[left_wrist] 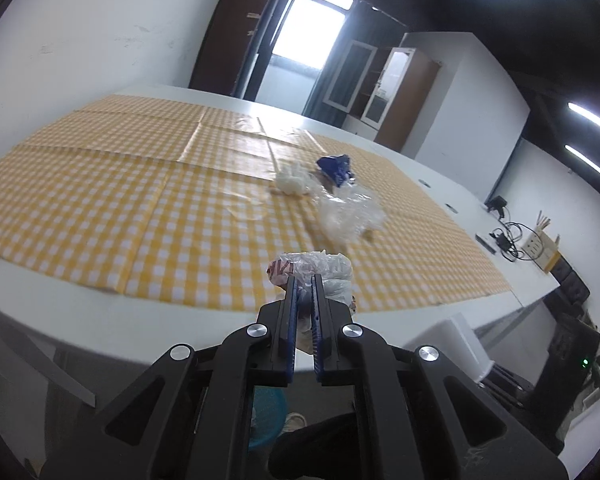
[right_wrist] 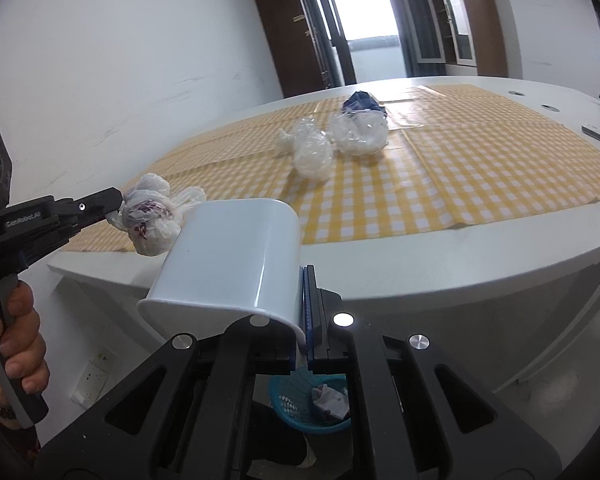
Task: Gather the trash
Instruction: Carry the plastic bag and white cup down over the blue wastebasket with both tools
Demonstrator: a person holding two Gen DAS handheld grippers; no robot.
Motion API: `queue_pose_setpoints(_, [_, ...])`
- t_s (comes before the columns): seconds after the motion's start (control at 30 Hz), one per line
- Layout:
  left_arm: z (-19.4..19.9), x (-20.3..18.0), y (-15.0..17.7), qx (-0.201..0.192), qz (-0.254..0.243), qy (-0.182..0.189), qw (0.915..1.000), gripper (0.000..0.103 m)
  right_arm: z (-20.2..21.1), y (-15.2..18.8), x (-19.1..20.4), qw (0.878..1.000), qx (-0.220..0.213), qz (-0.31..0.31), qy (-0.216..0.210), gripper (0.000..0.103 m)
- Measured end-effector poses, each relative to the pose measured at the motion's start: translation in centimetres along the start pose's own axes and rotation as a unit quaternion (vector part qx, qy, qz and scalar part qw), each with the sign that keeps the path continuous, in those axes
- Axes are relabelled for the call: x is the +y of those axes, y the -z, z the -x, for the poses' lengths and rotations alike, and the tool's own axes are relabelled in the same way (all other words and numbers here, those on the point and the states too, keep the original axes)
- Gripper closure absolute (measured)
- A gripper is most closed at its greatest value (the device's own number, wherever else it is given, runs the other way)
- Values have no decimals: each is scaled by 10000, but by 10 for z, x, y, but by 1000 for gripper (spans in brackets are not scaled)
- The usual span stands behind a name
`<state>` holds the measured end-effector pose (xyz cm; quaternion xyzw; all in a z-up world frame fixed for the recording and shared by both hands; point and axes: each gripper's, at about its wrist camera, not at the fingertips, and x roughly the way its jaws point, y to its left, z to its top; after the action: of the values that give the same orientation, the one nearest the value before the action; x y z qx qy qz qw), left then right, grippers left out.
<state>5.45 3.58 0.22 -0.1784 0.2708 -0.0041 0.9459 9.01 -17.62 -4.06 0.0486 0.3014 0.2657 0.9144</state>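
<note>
Left claw [right_wrist: 114, 210] is clamped on a crumpled white plastic bag [right_wrist: 154, 216], held above the bench's [right_wrist: 440, 256] near edge, just left of the white bin [right_wrist: 228, 256]. Right claw [right_wrist: 303, 280] pinches that bin's wall. Farther right, clear plastic wads [right_wrist: 336, 140] and a blue wrapper [right_wrist: 362, 102] lie on the checked cloth [right_wrist: 480, 172]. Below, a blue basket [right_wrist: 292, 404].

White worktop [right_wrist: 480, 256] with yellow checked cloth [left_wrist: 112, 200] extends ahead of the fingers. Cardboard box [left_wrist: 542, 250] and black cables [left_wrist: 508, 236] lie far right. Wooden cabinets [right_wrist: 468, 20] and bright doorway [right_wrist: 364, 12] beyond.
</note>
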Motion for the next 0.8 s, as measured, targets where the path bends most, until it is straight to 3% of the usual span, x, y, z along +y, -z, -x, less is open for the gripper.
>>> queue_pose_setpoints(0.27, [31,-5,51,303,-14,197,9993,98,23,45,3,9991,294,251,-183,100])
queue_pose_setpoints(0.4, [30,-6,82,572,-250,21,9980,98,19,72,1,9977,578,306,-151,100])
queue_pose_setpoints(0.6, [5,14,127,1071,-147,-152,9940,98,-14,108,-1,9929,1124,378,-60,100])
queue_pose_setpoints(0.8, [-48,43,158,1721,-51,-207,9848,98,-65,138,-7,9826,1763,570,104,100])
